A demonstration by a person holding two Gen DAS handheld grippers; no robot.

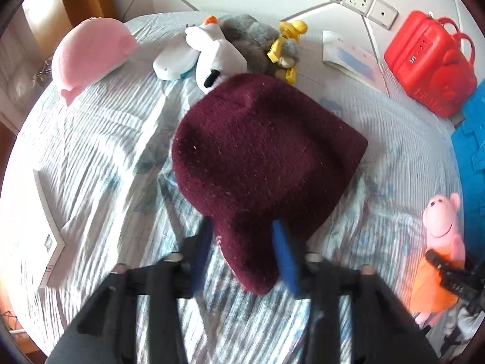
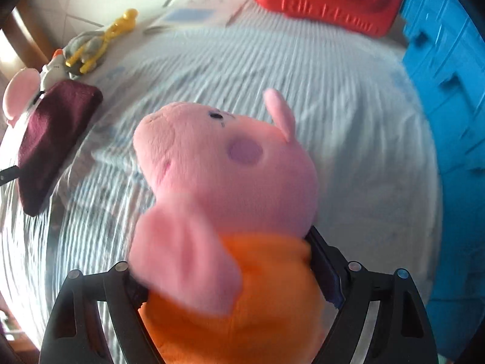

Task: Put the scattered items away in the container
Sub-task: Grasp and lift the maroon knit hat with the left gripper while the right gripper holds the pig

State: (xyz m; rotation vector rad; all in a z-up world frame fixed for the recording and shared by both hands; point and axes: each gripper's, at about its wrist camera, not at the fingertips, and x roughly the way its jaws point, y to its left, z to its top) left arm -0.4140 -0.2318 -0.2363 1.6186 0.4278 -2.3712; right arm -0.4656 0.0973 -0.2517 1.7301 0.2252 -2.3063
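Observation:
My left gripper (image 1: 242,242) is shut on the edge of a maroon knit hat (image 1: 260,157) and holds it above the striped bedsheet (image 1: 100,139). The hat also shows in the right wrist view (image 2: 54,139). My right gripper (image 2: 230,273) is shut on a pink pig plush in an orange dress (image 2: 230,182), which fills its jaws. That plush and gripper show at the right edge of the left wrist view (image 1: 442,242). A blue plastic container (image 2: 448,121) stands at the right of the bed; it also shows in the left wrist view (image 1: 473,151).
At the back of the bed lie a pink plush (image 1: 91,54), a white and grey plush (image 1: 218,54), a yellow toy figure (image 1: 288,45), a booklet (image 1: 351,57) and a red toy case (image 1: 430,60). A white box (image 1: 48,230) lies at left.

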